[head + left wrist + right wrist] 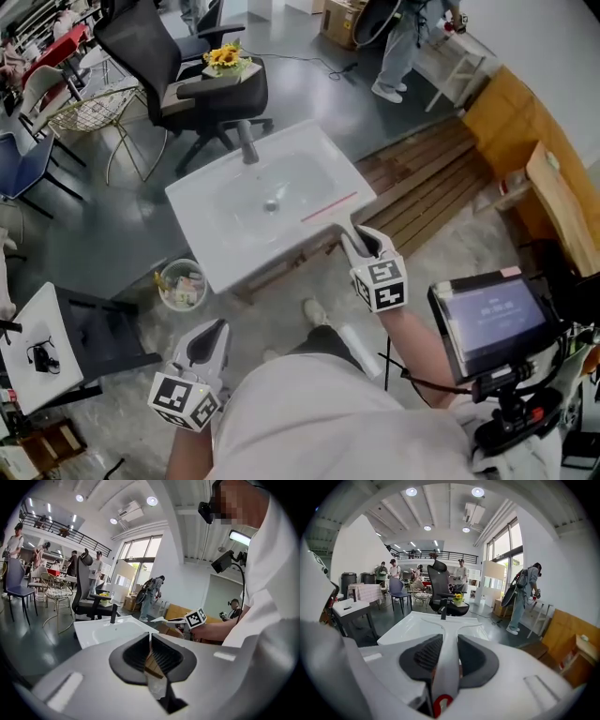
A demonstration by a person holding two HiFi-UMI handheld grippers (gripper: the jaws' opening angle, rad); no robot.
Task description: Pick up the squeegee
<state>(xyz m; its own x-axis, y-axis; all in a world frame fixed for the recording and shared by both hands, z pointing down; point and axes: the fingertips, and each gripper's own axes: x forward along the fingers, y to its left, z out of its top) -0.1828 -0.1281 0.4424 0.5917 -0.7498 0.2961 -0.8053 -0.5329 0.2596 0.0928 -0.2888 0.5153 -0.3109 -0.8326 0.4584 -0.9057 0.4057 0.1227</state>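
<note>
The squeegee has a white handle and a wide head with a red edge, and it hangs over the front right corner of the white sink. My right gripper is shut on its handle. In the right gripper view the handle runs straight out between the dark pads to the T-shaped head, with my right gripper closed round it. My left gripper is low at the bottom left, well short of the sink. In the left gripper view my left gripper has its pads together with nothing between them.
A dark faucet stands at the sink's far rim. Behind it is a black office chair bearing sunflowers. A round bin sits under the sink's left front. Wooden slats lie to the right, a screen on a stand at the near right.
</note>
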